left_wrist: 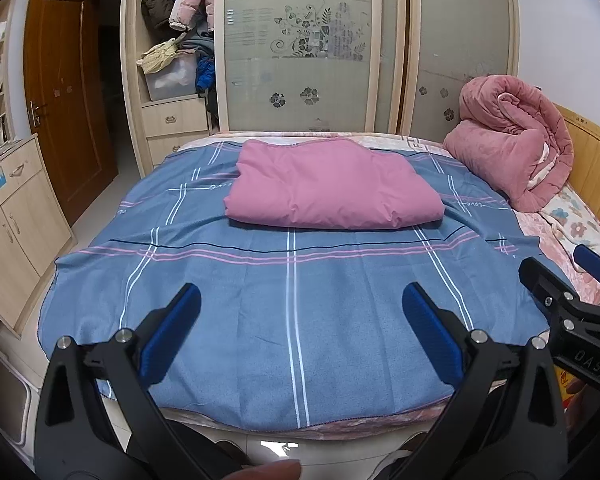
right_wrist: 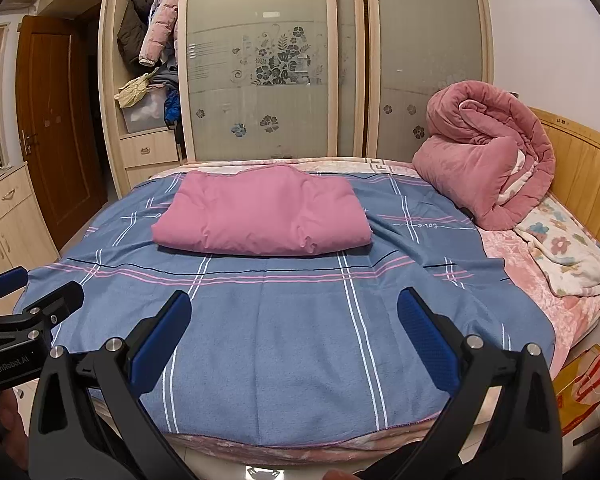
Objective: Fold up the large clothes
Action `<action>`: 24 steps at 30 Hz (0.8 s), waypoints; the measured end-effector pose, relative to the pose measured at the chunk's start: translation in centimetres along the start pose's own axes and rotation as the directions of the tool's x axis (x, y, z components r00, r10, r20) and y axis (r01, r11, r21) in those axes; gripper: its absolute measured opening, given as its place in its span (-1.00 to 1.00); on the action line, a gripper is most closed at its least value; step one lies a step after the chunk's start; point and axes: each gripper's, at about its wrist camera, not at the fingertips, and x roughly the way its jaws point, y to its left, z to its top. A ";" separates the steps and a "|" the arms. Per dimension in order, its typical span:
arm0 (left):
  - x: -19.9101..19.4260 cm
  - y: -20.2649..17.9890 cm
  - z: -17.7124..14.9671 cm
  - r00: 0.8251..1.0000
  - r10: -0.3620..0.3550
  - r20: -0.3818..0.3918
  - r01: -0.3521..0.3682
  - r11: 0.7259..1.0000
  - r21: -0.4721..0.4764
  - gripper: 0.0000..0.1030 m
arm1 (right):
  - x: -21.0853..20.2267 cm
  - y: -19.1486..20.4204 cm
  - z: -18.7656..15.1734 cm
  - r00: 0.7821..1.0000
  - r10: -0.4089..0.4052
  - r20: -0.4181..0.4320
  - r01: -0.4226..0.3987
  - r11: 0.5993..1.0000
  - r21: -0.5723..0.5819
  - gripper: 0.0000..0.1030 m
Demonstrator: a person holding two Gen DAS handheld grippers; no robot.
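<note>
A pink garment (left_wrist: 332, 188) (right_wrist: 264, 216) lies folded into a neat rectangle on the far half of a blue plaid sheet (left_wrist: 292, 304) (right_wrist: 284, 320) spread over the bed. My left gripper (left_wrist: 300, 300) hovers open above the near edge of the sheet, holding nothing. My right gripper (right_wrist: 294, 308) is also open and empty over the near edge. Each gripper shows at the side of the other's view: the right gripper (left_wrist: 560, 276) at the right edge of the left wrist view, the left gripper (right_wrist: 28, 288) at the left edge of the right wrist view. Both stay well short of the garment.
A rolled pink quilt (left_wrist: 512, 148) (right_wrist: 484, 160) and a floral blanket (right_wrist: 564, 252) lie by the wooden headboard (right_wrist: 584, 184) on the right. A wardrobe with frosted sliding doors (left_wrist: 300, 48) stands behind the bed. Low cabinets (left_wrist: 16, 216) and a brown door (left_wrist: 64, 96) are at left.
</note>
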 end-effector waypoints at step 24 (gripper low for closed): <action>0.6 -0.2 -0.2 1.000 -0.009 -0.015 0.009 1.000 0.012 0.96 | 0.3 -0.2 -0.4 1.000 0.002 -0.004 -0.002 1.000 0.010 0.97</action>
